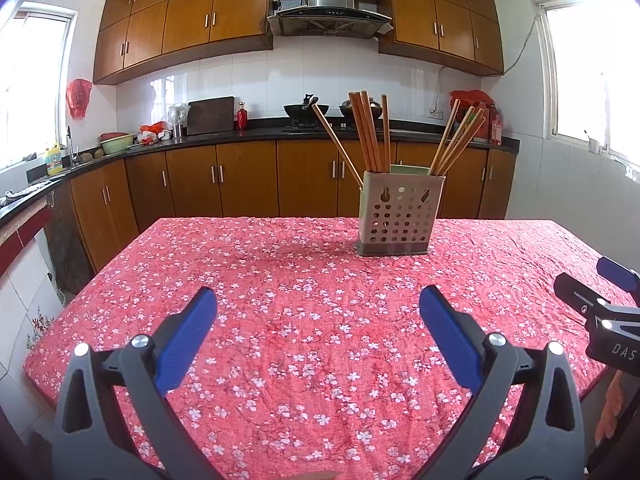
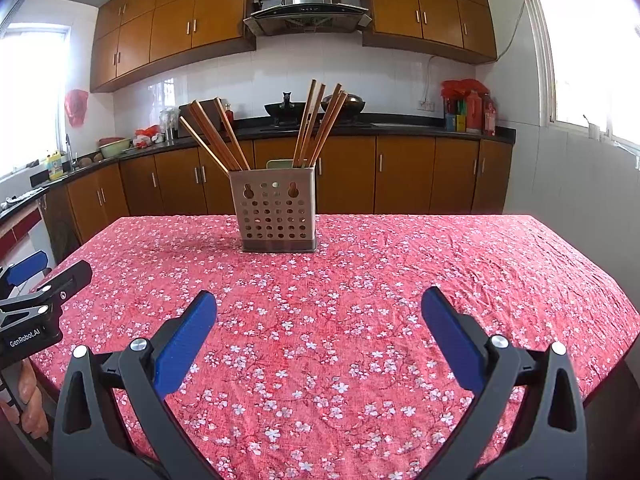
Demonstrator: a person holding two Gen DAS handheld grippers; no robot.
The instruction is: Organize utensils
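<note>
Left wrist view: perforated metal utensil holder (image 1: 401, 214) upright on far part of table, right of centre; two keyhole slots on its face. Chopsticks (image 1: 370, 136) standing inside in two clusters, left (image 1: 366, 132) and right (image 1: 460, 140); exact count unclear. Red floral tablecloth (image 1: 280, 320) covers table. Left gripper (image 1: 318, 304) at near edge, jaws wide apart, holding nothing. Right gripper (image 2: 319, 306) likewise wide apart and holding nothing; "DAS" on its body. Right wrist view: "GenRobot.AI" on left gripper's body. Range hood (image 1: 330, 8) on far wall.
</note>
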